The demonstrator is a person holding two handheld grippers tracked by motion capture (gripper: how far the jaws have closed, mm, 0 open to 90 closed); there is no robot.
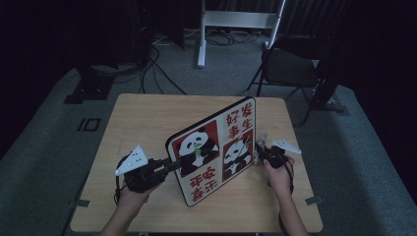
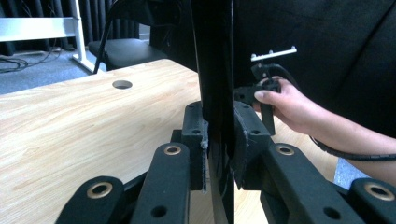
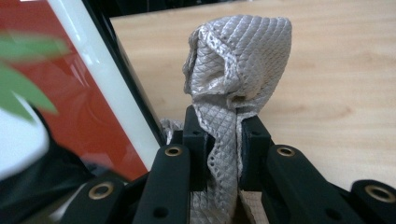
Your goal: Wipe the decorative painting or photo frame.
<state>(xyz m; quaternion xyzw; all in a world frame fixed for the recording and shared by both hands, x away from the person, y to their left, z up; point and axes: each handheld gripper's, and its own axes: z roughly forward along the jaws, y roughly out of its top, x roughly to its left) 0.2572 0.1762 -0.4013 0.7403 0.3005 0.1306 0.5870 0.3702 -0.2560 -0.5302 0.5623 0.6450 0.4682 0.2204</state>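
Left gripper (image 1: 169, 164) clamped on the left edge of the panda board (image 1: 216, 147), jaws pressed onto both faces of the thin edge, seen clearly in the left gripper view (image 2: 215, 135). Board (image 2: 212, 60) stands upright on edge on the wooden table (image 1: 142, 118), near-centre, tilted so its printed face looks toward the near side; red and white panels, two pandas, red characters. Right gripper (image 1: 259, 150) at the board's right edge, jaws shut on a bunched grey cloth (image 3: 236, 79) with a diamond weave; cloth sticks up above the pads and sits just beside the board's face (image 3: 70, 84). Cannot tell if the cloth touches the board. Black folding chair (image 1: 290, 64) on the floor beyond the table, far right.
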